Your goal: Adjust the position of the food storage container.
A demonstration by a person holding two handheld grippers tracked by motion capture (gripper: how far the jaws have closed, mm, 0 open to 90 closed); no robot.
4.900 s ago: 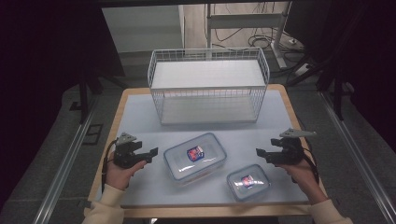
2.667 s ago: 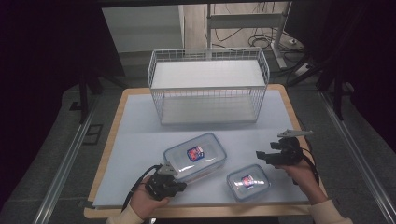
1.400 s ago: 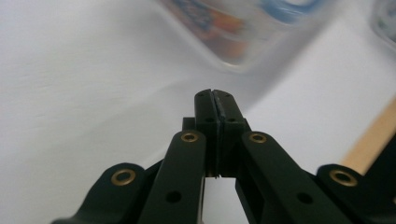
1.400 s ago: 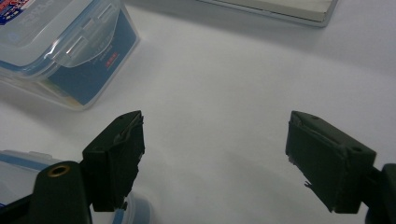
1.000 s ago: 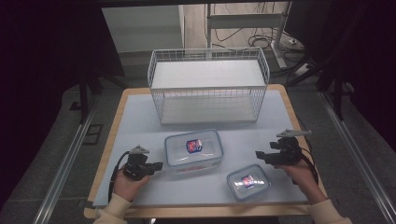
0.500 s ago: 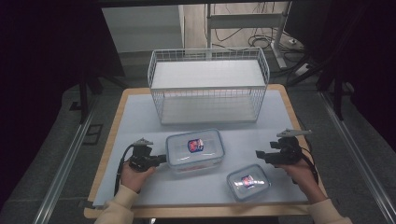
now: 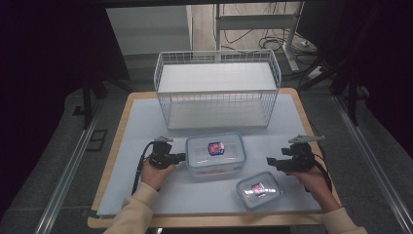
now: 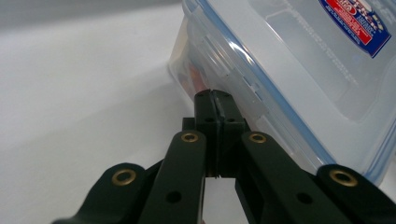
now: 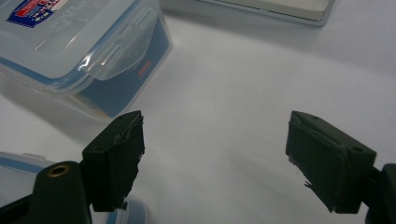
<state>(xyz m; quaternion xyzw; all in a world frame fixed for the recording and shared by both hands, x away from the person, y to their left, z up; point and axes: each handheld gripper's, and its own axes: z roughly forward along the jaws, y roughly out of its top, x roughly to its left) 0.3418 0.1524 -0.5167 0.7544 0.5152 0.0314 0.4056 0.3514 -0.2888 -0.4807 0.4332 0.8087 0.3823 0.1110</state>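
— While my left tool [image 8: 212,95] sits with its jaws pressed together, empty, its tip is against the short side of the large container [image 7: 215,154], mid-counter just in front of the wire basket [image 7: 217,87].
— So you're nudging, not gripping?
— I judge so. Right tool [image 7: 269,161] gapes wide, holding nothing, beside the small container [image 7: 258,190] near the front edge. Next calls for a level, steady shove.

A white wire basket [image 7: 217,87] at the back of the table [image 7: 117,195], maybe cables [image 7: 253,9] behind
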